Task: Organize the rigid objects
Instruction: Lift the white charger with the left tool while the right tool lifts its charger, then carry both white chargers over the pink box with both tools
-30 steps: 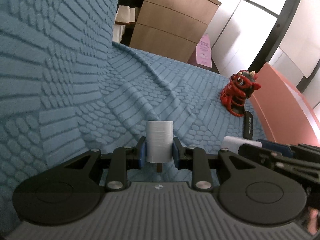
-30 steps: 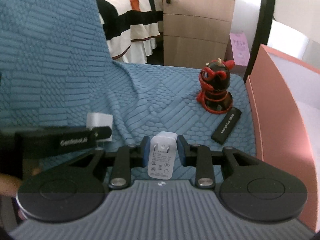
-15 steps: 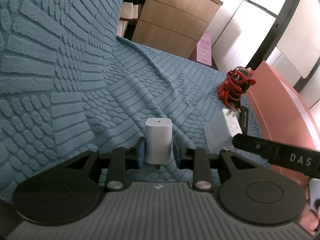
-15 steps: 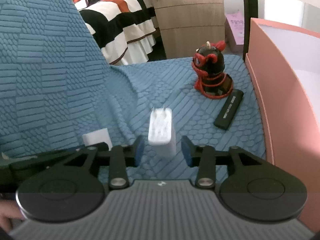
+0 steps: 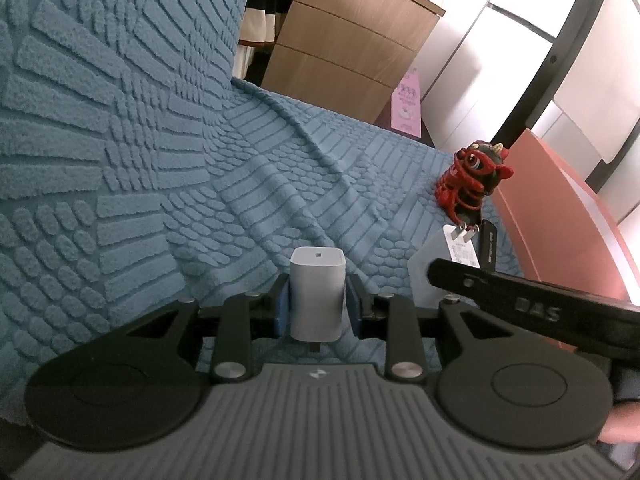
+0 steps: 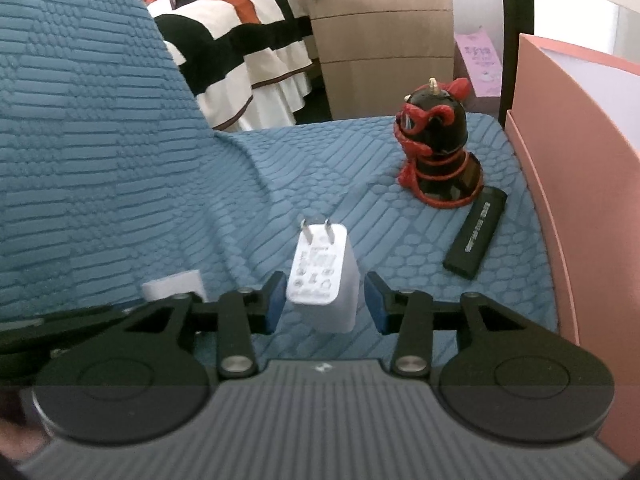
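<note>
A white cube charger (image 5: 318,280) sits between the blue pads of my left gripper (image 5: 318,306), which is shut on it just above the blue textured sofa seat (image 5: 248,184). In the right wrist view a flat white plug charger (image 6: 322,268) lies on the seat, prongs pointing away. My right gripper (image 6: 326,300) is open around it, with a gap at each pad. The cube charger (image 6: 176,286) shows at that view's lower left. A red and black horned figurine (image 6: 436,148) stands farther right, with a black stick-shaped device (image 6: 476,236) lying beside it.
A pink box (image 6: 560,200) stands along the right edge of the seat. The sofa back (image 6: 80,120) rises on the left. Beyond the seat are a wooden drawer cabinet (image 6: 380,40) and a striped bedcover (image 6: 240,40). The right gripper's body (image 5: 520,304) crosses the left wrist view.
My right gripper went from shut on the flat plug charger to open, and the charger now lies on the seat between its jaws. The left gripper stayed put with the cube charger.
</note>
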A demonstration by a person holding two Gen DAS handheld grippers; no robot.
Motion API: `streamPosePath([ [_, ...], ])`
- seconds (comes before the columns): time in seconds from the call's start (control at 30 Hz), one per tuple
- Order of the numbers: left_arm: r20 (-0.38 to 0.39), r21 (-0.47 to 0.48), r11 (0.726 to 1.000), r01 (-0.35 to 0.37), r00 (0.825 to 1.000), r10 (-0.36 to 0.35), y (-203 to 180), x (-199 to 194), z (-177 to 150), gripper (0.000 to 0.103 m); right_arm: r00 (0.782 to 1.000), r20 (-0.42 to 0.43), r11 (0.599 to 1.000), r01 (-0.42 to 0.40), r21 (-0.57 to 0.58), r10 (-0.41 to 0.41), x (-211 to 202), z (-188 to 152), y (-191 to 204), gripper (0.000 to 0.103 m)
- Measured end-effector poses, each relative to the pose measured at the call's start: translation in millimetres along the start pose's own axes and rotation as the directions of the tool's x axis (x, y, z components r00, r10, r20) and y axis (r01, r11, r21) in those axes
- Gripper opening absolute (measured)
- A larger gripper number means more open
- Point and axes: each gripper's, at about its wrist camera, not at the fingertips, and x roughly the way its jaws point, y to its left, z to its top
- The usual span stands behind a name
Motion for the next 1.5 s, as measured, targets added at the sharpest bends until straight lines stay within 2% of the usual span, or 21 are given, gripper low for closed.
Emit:
streamPosePath([
  [0.2,0.001,0.008,1.0,-0.001,1.0,0.001,-0.5,3.0,0.1,0.034,0.999,0.04,1.0,-0.004,0.019,0.003,17.5,-2.2,-3.2,0.044],
  [0.27,0.001,0.015,1.0,-0.008,1.0,0.008,-0.9,4.9,0.4,0.034,0.999,0.038,1.0,0.015,-0.023,-0.014,20.0,-1.5,0.7,0.033],
  [0.33,0.004,0.017,1.0,-0.014,1.0,0.014,-0.9,6.7,1.5,0.034,0.998,0.033,0.997,0.047,-0.061,-0.045,18.7,-1.9,3.4,0.032],
  [0.47,0.02,0.006,1.0,-0.022,1.0,0.022,-2.6,8.5,3.4,0.034,0.998,0.011,0.995,0.067,-0.077,-0.066,12.7,-4.4,1.4,0.032],
  [0.63,0.01,0.044,0.998,-0.046,0.999,0.045,-10.1,11.6,2.8,0.033,0.996,-0.004,0.993,0.088,-0.076,-0.088,1.2,-9.7,0.7,0.032],
  [0.77,0.002,0.043,0.998,-0.039,0.999,0.039,-14.2,14.5,5.8,0.033,0.996,-0.007,0.991,0.089,-0.101,-0.09,-12.4,-12.6,0.5,0.031],
  [0.93,-0.017,0.027,0.999,-0.024,1.0,0.024,-18.4,10.3,8.7,0.032,0.996,-0.015,0.986,0.082,-0.146,-0.085,-25.2,-14.8,-2.0,0.031],
  [1.5,-0.039,0.029,1.0,-0.003,0.999,0.004,-54.8,-24.7,-2.7,0.032,1.0,-0.015,0.996,0.019,-0.088,-0.021,-71.0,-11.9,-26.9,0.031],
])
